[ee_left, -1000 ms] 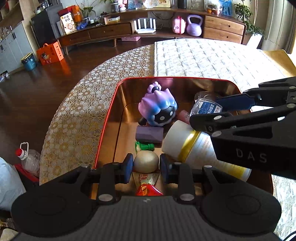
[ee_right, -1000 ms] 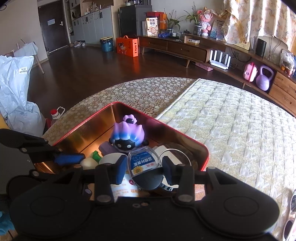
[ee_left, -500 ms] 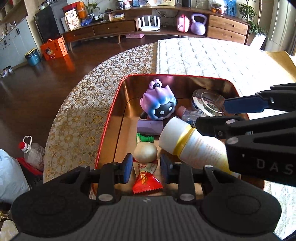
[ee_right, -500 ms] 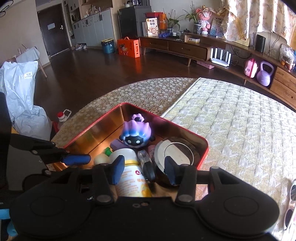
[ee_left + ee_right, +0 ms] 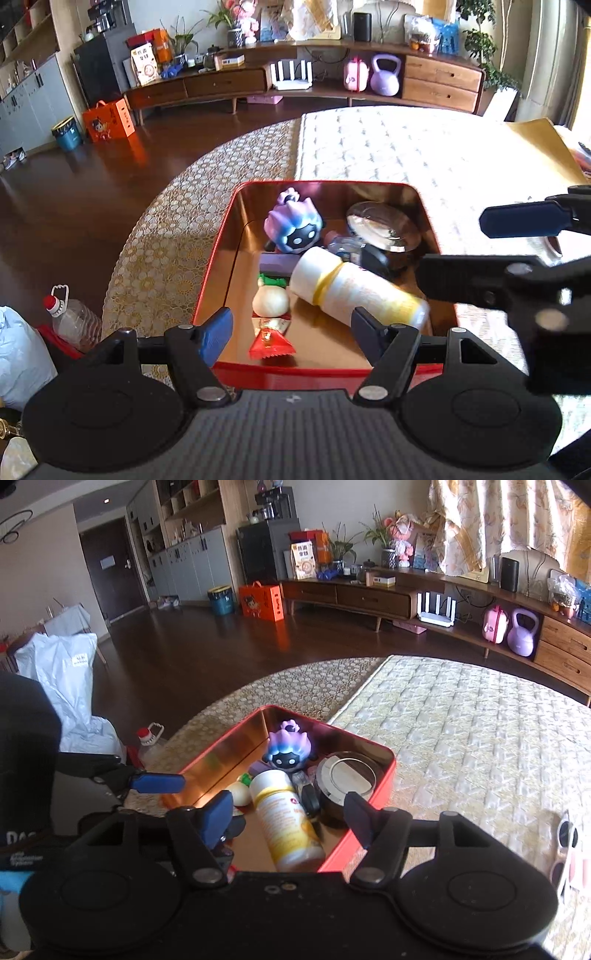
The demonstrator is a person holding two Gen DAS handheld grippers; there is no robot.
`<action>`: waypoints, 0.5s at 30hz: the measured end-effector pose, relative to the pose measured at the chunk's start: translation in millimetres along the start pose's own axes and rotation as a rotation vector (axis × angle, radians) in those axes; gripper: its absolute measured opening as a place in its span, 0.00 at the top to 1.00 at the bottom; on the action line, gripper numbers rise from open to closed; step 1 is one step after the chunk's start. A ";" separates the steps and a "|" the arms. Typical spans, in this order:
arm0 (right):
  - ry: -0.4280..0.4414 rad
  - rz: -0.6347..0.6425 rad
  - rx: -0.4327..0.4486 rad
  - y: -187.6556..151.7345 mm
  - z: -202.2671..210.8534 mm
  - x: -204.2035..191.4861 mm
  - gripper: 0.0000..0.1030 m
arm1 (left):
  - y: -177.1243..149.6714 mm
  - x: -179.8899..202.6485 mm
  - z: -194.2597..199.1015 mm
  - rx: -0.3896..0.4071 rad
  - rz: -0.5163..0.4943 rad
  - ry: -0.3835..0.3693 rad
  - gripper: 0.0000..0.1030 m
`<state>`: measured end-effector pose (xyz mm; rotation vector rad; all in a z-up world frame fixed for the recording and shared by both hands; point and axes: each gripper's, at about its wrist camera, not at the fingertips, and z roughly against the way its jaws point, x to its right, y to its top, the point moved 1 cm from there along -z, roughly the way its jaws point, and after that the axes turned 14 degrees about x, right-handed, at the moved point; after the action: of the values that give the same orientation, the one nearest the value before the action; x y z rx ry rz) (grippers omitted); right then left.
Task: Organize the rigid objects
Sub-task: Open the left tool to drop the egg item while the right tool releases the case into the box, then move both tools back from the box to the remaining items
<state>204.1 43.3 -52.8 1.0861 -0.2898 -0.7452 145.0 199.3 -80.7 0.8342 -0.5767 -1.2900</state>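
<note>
Both claws stand spread and empty — the left gripper [image 5: 290, 328] at the lower middle of its frame, the right gripper [image 5: 288, 812] likewise — above the red tin [image 5: 218, 266] at centre. Inside, the white bottle [image 5: 354, 291] lies tilted across the purple toy [image 5: 293, 225], egg [image 5: 270, 302] and glass ashtray [image 5: 384, 225]. Judging from this, lift straight up — clear of the rim — before seeking the sunglasses [image 5: 565, 853] at lower right.

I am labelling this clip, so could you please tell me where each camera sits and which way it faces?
Left wrist: sits on the left gripper, looks forward and down into the red tin; its open fingers show, and the right gripper enters from the right.
Right wrist: sits on the right gripper, faces the tin from its near right; its open fingers show, the left gripper's blue fingertip at left.
Shared: tin, white bottle, purple toy.
</note>
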 end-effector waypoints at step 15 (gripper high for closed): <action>-0.083 -0.075 0.111 -7.3 91.7 32.8 0.07 | -1.5 51.3 45.8 0.056 -0.003 -0.105 0.32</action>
<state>173.9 -44.3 -21.6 1.1776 -0.3661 -0.8502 119.0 139.5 -58.8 0.8173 -0.6974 -1.3312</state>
